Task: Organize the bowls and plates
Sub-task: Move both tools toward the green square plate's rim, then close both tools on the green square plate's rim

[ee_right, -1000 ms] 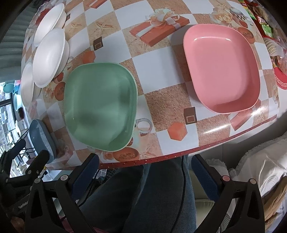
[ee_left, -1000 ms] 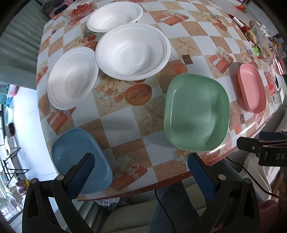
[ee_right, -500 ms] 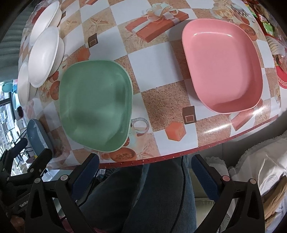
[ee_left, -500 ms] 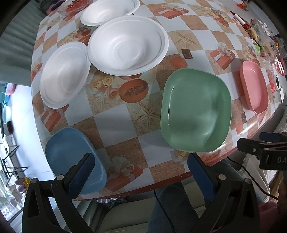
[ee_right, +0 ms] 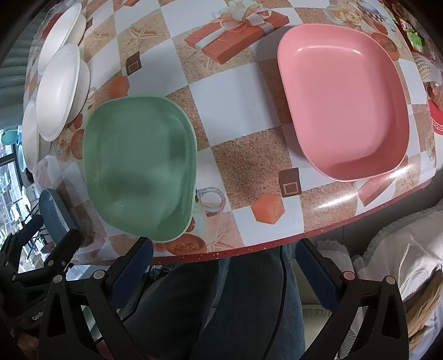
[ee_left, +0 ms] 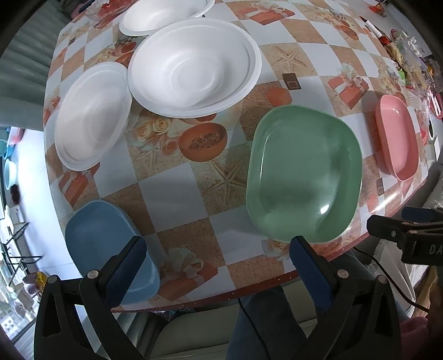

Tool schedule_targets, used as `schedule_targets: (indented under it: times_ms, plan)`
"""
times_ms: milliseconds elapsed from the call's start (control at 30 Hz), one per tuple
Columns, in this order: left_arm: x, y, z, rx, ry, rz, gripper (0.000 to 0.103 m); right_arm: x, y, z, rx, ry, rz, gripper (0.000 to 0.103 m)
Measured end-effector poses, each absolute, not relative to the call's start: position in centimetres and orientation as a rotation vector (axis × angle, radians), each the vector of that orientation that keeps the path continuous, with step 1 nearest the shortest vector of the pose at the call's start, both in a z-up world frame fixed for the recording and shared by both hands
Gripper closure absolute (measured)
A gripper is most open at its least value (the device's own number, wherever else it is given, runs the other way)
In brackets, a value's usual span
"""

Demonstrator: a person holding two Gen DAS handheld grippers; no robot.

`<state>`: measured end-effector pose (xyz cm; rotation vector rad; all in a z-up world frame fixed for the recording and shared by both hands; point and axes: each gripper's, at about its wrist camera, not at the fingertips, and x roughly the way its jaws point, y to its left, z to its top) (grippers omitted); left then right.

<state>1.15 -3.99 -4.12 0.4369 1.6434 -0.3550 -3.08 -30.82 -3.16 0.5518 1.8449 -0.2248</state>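
Observation:
A green plate (ee_left: 303,173) lies near the table's front edge, also in the right wrist view (ee_right: 138,169). A pink plate (ee_right: 343,99) lies to its right (ee_left: 397,139). A blue plate (ee_left: 102,241) sits at the front left corner. Three white bowls lie behind: one at the left (ee_left: 91,115), one in the middle (ee_left: 193,66), one farther back (ee_left: 163,13). My left gripper (ee_left: 218,263) is open and empty, above the front edge between the blue and green plates. My right gripper (ee_right: 224,265) is open and empty, just off the front edge, between green and pink plates.
The table (ee_left: 177,191) has a checked cloth with printed gifts and starfish. Small clutter (ee_left: 407,52) crowds the far right end. The person's legs (ee_right: 227,299) are below the front edge. A red basket (ee_right: 436,119) stands right of the pink plate.
Both grippers have moved a little forward and lower toward the table, so the plates look larger. Nothing on the table has moved. Both stay open.

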Motion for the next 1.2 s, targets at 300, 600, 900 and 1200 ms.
schedule_targets:
  times_ms: [300,600,900,1200]
  plan:
    - [2.2,-4.4,-5.5,0.433,1.640,-0.337,0.000,-1.7,-30.6,-3.8,0.567,1.854,-0.233,0.000]
    - [2.8,-5.3,-8.5,0.457,1.627,-0.330,0.000,-0.4,-29.7,-5.7,0.591,1.847,-0.268,0.000]
    - [4.1,-6.1,-11.4,0.433,1.621,-0.334,0.000,0.7,-29.9,-7.7,0.590,1.830,-0.333,0.000]
    - [4.4,-10.1,-15.0,0.469,1.587,-0.389,0.000,1.9,-29.1,-9.5,0.547,1.819,-0.354,0.000]
